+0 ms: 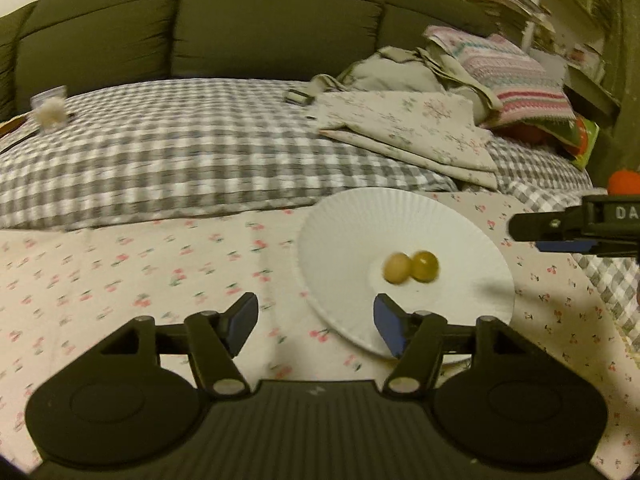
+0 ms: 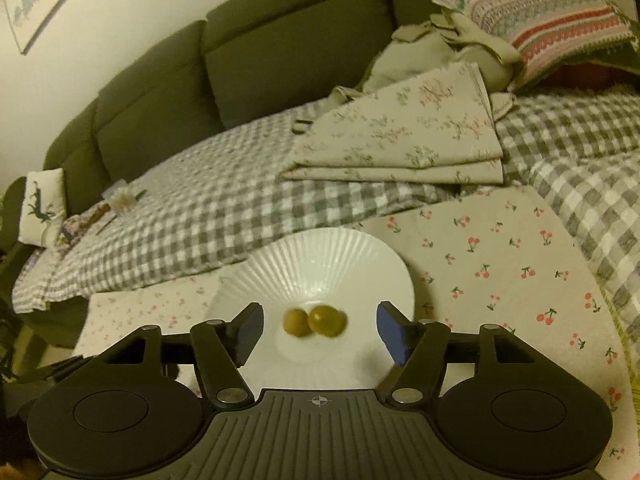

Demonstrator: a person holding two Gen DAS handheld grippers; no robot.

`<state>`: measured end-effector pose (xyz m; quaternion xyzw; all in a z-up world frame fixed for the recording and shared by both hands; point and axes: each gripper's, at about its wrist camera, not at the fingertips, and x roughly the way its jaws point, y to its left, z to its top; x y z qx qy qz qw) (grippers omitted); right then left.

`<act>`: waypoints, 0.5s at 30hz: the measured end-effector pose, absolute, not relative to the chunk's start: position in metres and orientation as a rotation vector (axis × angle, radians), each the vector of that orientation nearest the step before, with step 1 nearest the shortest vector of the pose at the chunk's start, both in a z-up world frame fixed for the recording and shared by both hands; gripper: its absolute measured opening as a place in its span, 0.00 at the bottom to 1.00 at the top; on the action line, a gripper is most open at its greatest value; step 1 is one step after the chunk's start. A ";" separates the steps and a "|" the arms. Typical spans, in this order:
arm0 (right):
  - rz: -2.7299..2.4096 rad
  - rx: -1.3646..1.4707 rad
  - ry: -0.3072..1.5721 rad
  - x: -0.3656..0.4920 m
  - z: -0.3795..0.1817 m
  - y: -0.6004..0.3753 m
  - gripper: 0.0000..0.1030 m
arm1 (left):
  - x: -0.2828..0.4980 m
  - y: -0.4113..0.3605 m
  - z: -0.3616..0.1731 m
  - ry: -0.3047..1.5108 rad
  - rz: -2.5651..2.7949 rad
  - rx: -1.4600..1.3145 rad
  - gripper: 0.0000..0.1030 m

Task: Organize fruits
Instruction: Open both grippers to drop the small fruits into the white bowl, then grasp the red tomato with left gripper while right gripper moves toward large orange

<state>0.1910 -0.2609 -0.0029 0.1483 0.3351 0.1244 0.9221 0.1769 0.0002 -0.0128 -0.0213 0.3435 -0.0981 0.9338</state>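
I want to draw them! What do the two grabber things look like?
Both look alike. The left gripper and right gripper are matte black, with two round discs, a ribbed middle panel, silver pivot screws and angled link arms. The finger pads are blue. White letters "DA" show on the right gripper's side. No hands or sleeves show.

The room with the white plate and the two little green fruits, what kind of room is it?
Probably a living room or bedroom at home. A dark green sofa stands behind a grey checked blanket, with folded flowery bedding and a striped pillow on it. The plate lies on cherry-print cloth.
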 end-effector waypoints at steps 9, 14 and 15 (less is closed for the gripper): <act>0.338 0.282 0.636 0.145 0.025 -0.243 0.79 | 0.136 0.035 0.013 0.717 -0.150 -0.147 0.70; 0.370 0.243 0.632 0.117 0.034 -0.232 0.83 | 0.111 0.044 0.012 0.741 -0.124 -0.141 0.72; 0.373 0.238 0.632 0.111 0.035 -0.231 0.83 | 0.107 0.045 0.010 0.749 -0.124 -0.144 0.72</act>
